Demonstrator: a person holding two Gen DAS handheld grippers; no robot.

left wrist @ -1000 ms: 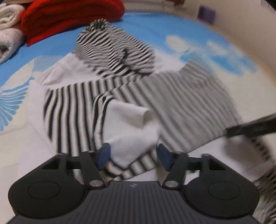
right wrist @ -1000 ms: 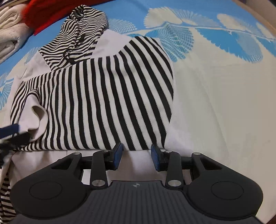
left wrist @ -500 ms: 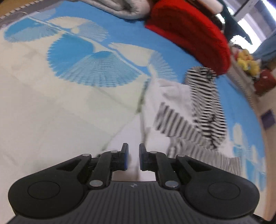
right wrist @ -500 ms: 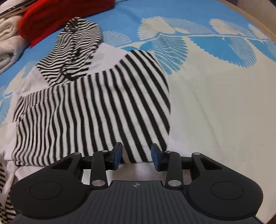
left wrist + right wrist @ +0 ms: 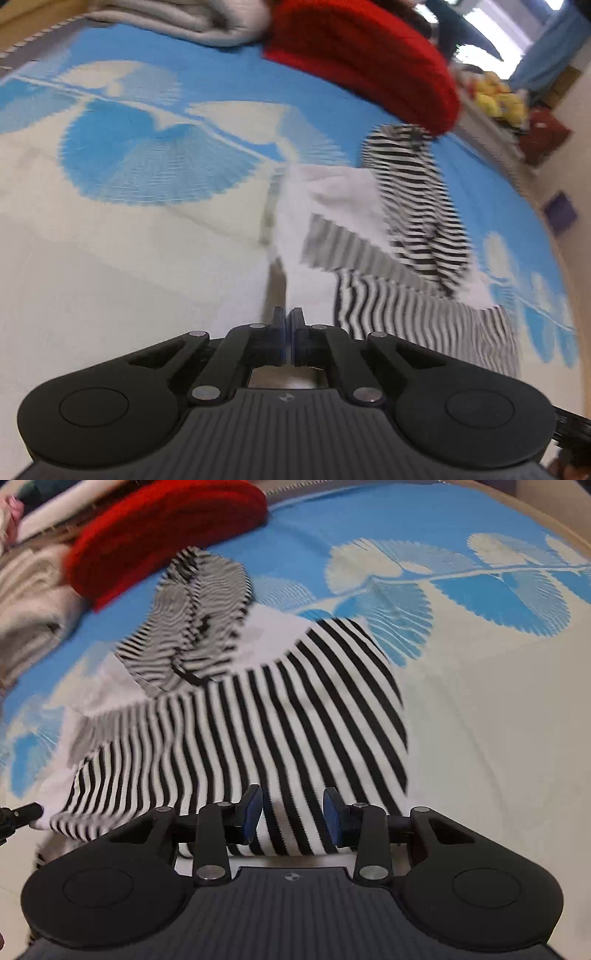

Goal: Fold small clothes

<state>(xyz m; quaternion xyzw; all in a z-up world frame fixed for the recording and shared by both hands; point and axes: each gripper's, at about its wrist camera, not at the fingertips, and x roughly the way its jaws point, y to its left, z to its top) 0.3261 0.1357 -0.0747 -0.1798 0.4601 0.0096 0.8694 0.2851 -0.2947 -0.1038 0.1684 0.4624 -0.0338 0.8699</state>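
A black-and-white striped hooded top [image 5: 258, 716] lies flat on the bed, its hood [image 5: 199, 602] towards the red knit. In the left wrist view the top [image 5: 417, 295] stretches off to the right. My left gripper [image 5: 288, 321] is shut at the top's white side edge, and that edge runs straight into the closed pads. Its tip [image 5: 18, 812] also shows at the top's lower left corner in the right wrist view. My right gripper [image 5: 292, 812] hangs over the bottom hem. Its jaws stand apart, with striped cloth showing in the gap and the pads not pressing on it.
A blue and cream leaf-patterned bedspread [image 5: 480, 701] covers the bed. A folded red knit [image 5: 362, 48] and grey-white folded blankets [image 5: 192, 14] lie at the far end. Beyond the bed's right side stand yellow toys [image 5: 495, 96] and a wall.
My left gripper left the white sleeve, swung to the top's left edge, rolled, and closed its jaws there. The sleeve no longer sticks out. The right gripper crept forward over the hem.
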